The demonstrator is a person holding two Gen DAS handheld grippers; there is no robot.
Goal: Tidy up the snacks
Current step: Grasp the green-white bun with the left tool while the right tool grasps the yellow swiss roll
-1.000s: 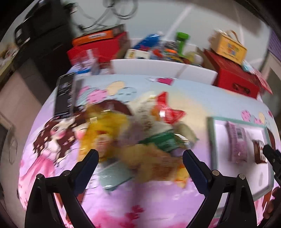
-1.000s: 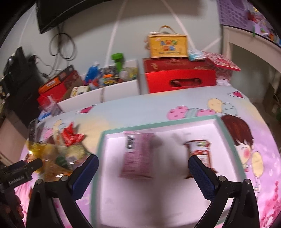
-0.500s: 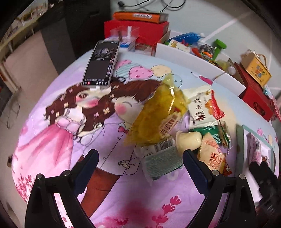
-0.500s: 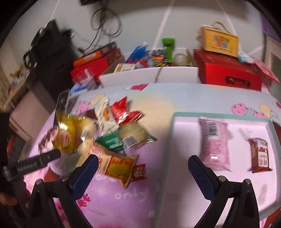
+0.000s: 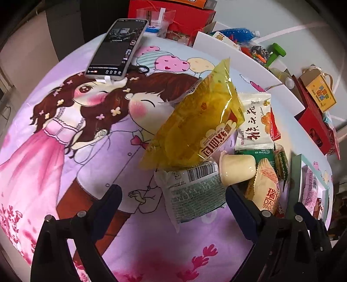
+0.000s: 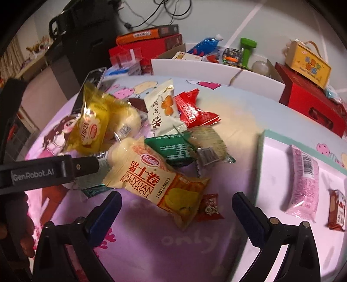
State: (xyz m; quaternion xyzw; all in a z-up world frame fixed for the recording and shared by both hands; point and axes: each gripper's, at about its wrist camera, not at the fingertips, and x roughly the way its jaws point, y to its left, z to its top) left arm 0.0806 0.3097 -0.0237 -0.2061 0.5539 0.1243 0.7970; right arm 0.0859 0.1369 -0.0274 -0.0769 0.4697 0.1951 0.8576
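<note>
Right wrist view: cream-orange swiss roll packet (image 6: 156, 184) lies atop piled snacks.

Even indoor light, heavy fisheye bending, dark corners, slight right-view blur.

Pale floor (image 6: 216, 19), dark cabinet (image 6: 86, 32)

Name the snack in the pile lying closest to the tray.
The small red candy packet. It lies alone at the pile's edge beside the Swiss roll pack, nearest the tray.
</note>
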